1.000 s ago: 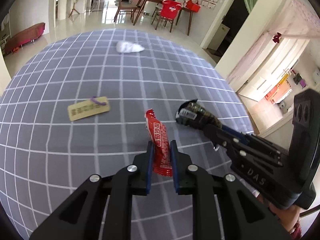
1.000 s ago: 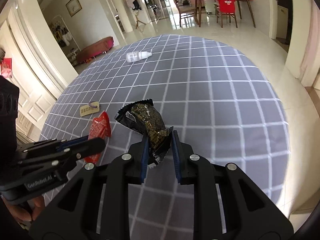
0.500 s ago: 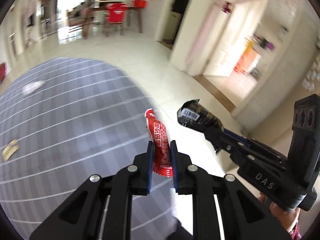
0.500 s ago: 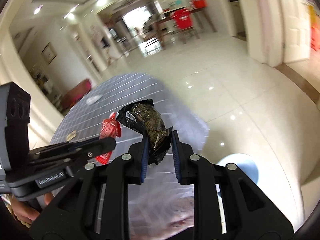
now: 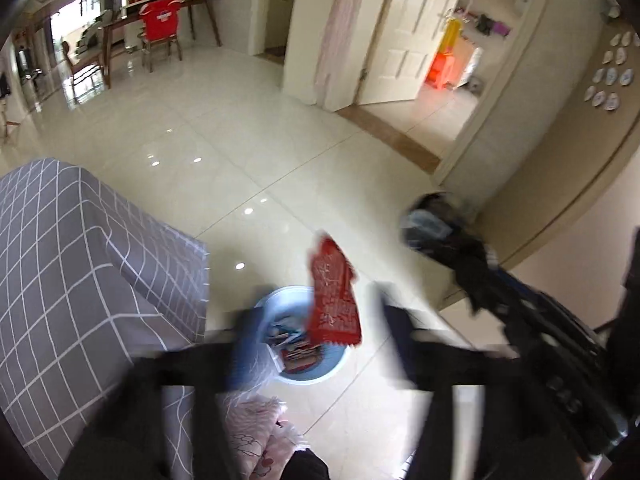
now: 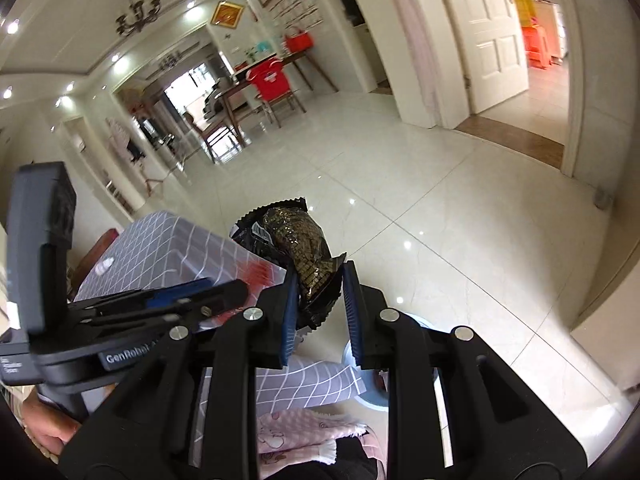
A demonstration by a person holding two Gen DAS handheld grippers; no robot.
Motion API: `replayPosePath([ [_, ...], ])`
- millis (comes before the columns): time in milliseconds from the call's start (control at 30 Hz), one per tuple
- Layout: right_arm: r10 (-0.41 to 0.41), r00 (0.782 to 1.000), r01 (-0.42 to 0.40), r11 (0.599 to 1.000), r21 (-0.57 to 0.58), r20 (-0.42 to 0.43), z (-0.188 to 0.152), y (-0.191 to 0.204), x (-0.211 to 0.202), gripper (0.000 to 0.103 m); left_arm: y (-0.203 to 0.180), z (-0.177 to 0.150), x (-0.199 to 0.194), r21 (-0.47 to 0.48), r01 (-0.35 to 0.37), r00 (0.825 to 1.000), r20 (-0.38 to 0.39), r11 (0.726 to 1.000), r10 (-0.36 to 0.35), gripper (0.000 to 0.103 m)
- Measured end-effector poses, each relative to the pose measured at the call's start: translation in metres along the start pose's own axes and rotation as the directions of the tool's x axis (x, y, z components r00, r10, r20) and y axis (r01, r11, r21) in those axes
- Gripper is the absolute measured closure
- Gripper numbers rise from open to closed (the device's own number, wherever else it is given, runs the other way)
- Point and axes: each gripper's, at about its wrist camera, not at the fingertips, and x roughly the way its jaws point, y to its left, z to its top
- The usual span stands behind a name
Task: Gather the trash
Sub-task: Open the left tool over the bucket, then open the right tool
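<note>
In the left wrist view my left gripper (image 5: 318, 336) is blurred, its jaws spread wide. The red wrapper (image 5: 334, 300) hangs free between them, above a light blue bin (image 5: 336, 364) on the floor that holds several wrappers. In the right wrist view my right gripper (image 6: 320, 316) is shut on the black and gold snack wrapper (image 6: 298, 250), held up in the air beside the table corner. The same wrapper (image 5: 430, 224) shows blurred at the right of the left wrist view.
The table with the grey checked cloth (image 5: 60, 280) stands left of the bin, its corner close to the rim. Glossy white floor tiles (image 5: 240, 152) stretch ahead. A pink cloth (image 6: 296, 432) lies low by my knees. A dining table with red chair (image 5: 160, 28) stands far off.
Both grippers swung right, off the table and out over the floor. The left jaws opened and the red wrapper came loose above the blue bin. The right gripper kept its wrapper.
</note>
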Motion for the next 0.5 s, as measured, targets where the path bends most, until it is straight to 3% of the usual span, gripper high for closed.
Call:
replayPosePath([
  [67,-0.001,1.0,0.001,1.0,0.015,0.0,0.0,-0.01,-0.001,0.081,0.0,0.0,0.007,-0.015,-0.043,0.999,-0.016,0.999,0.043,0.023],
  [500,0.01,1.0,-0.009,1.0,0.028,-0.024,0.0,-0.014,0.008,0.081,0.001,-0.002,-0.004,-0.03,-0.072,0.997,0.002,0.997,0.072,0.023],
])
